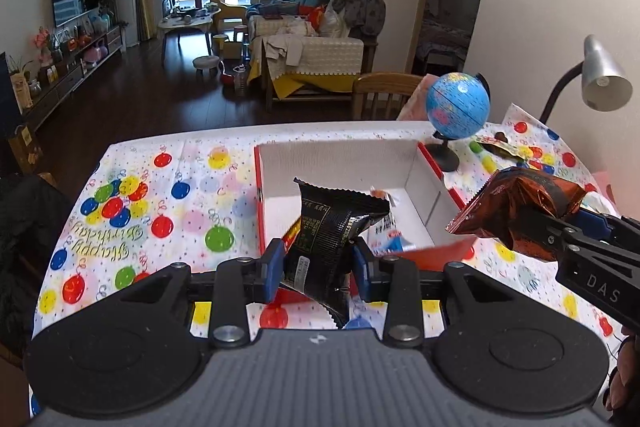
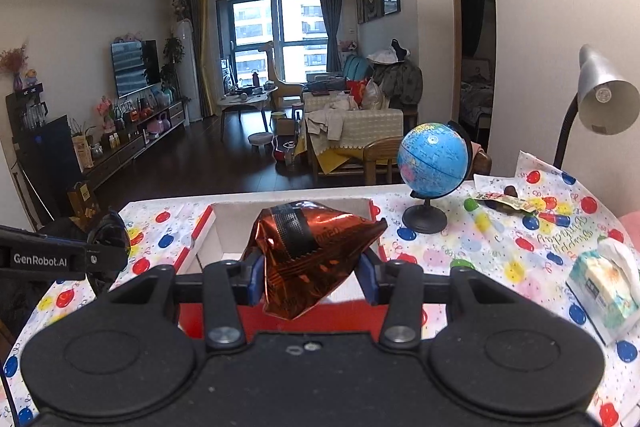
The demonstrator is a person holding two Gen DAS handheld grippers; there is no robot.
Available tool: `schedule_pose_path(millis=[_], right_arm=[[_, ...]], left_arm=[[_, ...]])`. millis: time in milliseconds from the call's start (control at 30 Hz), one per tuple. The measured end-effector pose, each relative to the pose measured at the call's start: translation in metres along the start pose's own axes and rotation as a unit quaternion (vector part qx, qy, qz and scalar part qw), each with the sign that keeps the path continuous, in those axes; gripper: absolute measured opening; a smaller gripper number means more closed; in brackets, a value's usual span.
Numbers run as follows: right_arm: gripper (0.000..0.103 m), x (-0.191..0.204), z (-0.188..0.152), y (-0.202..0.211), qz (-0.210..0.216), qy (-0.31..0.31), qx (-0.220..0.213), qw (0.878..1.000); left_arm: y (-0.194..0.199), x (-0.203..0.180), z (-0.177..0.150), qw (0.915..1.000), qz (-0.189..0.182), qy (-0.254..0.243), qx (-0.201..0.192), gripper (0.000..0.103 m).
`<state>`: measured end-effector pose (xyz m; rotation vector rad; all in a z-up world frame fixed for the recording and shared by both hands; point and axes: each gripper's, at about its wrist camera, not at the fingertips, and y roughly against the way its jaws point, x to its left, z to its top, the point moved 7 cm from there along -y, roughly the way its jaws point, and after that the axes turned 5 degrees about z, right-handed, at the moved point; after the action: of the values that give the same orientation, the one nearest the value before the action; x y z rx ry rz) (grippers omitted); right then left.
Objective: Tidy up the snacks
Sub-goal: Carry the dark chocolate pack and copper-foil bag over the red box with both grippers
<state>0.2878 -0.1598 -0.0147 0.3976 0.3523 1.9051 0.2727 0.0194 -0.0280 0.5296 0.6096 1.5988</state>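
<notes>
My left gripper (image 1: 318,269) is shut on a black snack packet (image 1: 334,239), held upright above the near edge of the red box with white inside (image 1: 344,157). A blue and white snack wrapper (image 1: 390,237) lies in the box. My right gripper (image 2: 312,273) is shut on a crumpled copper-brown foil packet (image 2: 308,251), lifted in front of the same box (image 2: 208,223). In the left wrist view that gripper (image 1: 532,227) and its brown packet (image 1: 516,205) hang at the right, over the box's right corner. Another small snack packet (image 2: 506,203) lies on the tablecloth behind the globe.
A balloon-print tablecloth (image 1: 160,211) covers the table. A blue globe on a black stand (image 2: 434,163) sits right of the box. A grey desk lamp (image 2: 604,95) stands at the far right. A tissue pack (image 2: 606,283) lies at the near right. A wooden chair (image 1: 384,91) stands beyond the far edge.
</notes>
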Motion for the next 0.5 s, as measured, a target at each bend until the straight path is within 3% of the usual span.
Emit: schedule_pose_path(millis=[500], right_arm=[[0.043,-0.037,0.008,-0.084,0.012,0.011,0.041,0.999]], left_arm=[[-0.099,-0.026,0.046,0.9994,0.023,-0.014,0.021,0.035]])
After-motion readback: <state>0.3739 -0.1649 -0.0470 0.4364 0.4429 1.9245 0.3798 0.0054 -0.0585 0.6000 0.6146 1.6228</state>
